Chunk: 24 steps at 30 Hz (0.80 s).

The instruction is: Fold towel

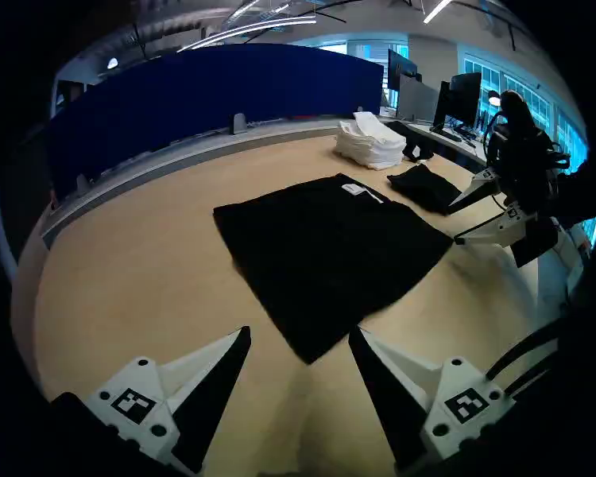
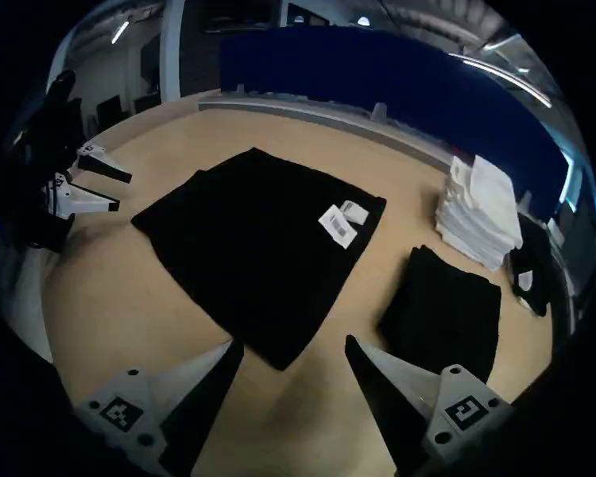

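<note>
Lying spread flat mid-table on the wooden table (image 1: 139, 270), a black towel (image 1: 330, 254) is showing white tags (image 1: 361, 191) near one corner. The left gripper (image 1: 299, 332) is hovering over the towel's nearest corner, fingers apart and empty. The right gripper (image 2: 293, 340) is hovering at another corner, fingers likewise apart and empty. A stack of white towels (image 1: 369, 141) and a folded black cloth (image 1: 425, 187) are sitting toward the table's far edge.

An office: blue desk divider (image 1: 218, 87), monitors (image 1: 463, 95)
</note>
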{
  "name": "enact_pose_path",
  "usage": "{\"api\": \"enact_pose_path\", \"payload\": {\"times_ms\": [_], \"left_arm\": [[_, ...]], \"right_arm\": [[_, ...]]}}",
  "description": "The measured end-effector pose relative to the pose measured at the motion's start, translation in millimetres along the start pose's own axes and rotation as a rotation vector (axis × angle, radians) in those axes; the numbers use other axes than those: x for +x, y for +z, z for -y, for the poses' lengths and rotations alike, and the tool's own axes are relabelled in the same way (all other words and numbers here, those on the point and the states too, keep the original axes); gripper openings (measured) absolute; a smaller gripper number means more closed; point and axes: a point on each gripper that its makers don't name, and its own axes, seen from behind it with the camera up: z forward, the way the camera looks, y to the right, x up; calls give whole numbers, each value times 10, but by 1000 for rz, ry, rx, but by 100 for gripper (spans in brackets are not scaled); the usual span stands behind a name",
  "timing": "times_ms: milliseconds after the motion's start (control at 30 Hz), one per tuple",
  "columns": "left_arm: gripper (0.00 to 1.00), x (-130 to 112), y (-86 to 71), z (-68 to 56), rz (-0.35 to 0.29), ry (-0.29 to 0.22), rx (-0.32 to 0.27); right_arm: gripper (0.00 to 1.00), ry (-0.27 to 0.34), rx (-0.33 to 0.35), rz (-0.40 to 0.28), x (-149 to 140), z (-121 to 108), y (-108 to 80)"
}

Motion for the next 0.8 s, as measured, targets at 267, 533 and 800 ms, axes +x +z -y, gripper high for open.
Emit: {"api": "enact_pose_path", "payload": {"times_ms": [267,533,800], "left_arm": [[92,-125,13,-81,29,30,-16],[91,-166,38,-100,42,38,-16],[92,-158,49,-116,42,46,-15]], "right_arm": [[89,12,20,37,-154,50,46],[84,12,26,45,-192,77,49],[69,10,33,53,-213,112,56]]}}
